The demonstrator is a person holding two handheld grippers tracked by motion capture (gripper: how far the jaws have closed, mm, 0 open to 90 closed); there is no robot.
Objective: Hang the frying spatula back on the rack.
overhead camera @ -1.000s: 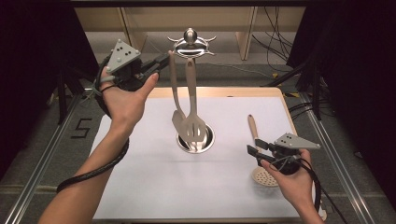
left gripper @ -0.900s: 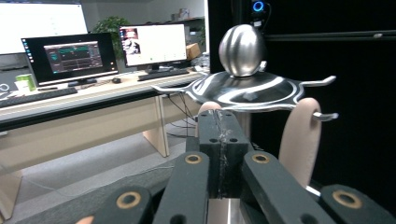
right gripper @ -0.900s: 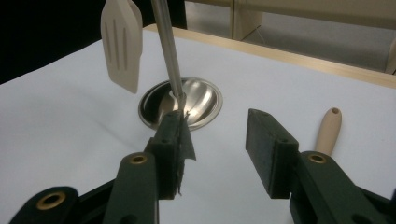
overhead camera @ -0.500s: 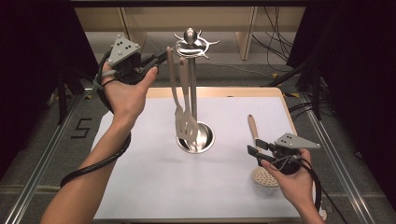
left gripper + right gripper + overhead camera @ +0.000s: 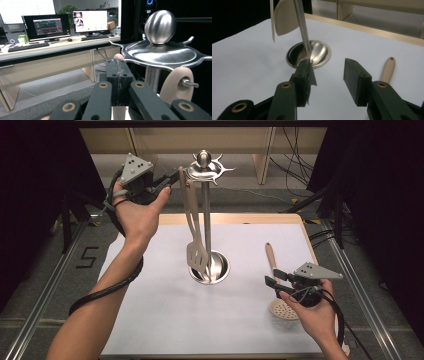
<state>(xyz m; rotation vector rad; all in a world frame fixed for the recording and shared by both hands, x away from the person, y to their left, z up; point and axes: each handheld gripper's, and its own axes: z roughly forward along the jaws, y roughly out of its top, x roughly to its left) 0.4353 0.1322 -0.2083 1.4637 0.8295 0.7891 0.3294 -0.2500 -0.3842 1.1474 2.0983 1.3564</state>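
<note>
Two utensils make up this job as I read it, and neither is finished. Nearest me, my right gripper (image 5: pixel 274 277) hovers low over the bench (image 5: pixel 165 330) with its fingers (image 5: pixel 358 82) spread apart and nothing between them. The skimmer (image 5: pixel 278 287) lies flat on the white sheet just beside and partly under that gripper, wooden handle pointing away from me, so it is waiting its turn.

Farther out, the stand (image 5: pixel 206 215) rises from its round steel base (image 5: pixel 216 268) in the middle of the bench. My left gripper (image 5: pixel 172 177) is up at the top, its fingers (image 5: pixel 117 80) clamped on the upper end of the slotted spatula (image 5: pixel 192 227). In the left gripper view another handle end (image 5: pixel 176 85) already sits on a hook, while my spatula's end is right beside the rack's rim (image 5: pixel 160 53); I judge it close to a hook but cannot tell that it has caught. What is left: seat it, let go, then hang the skimmer.

Against the frames from a second and half a second ago, my left hand has risen and moved in toward the rack, and the spatula now hangs nearly upright with its blade lifted off the base. My right hand and the skimmer have not moved.
</note>
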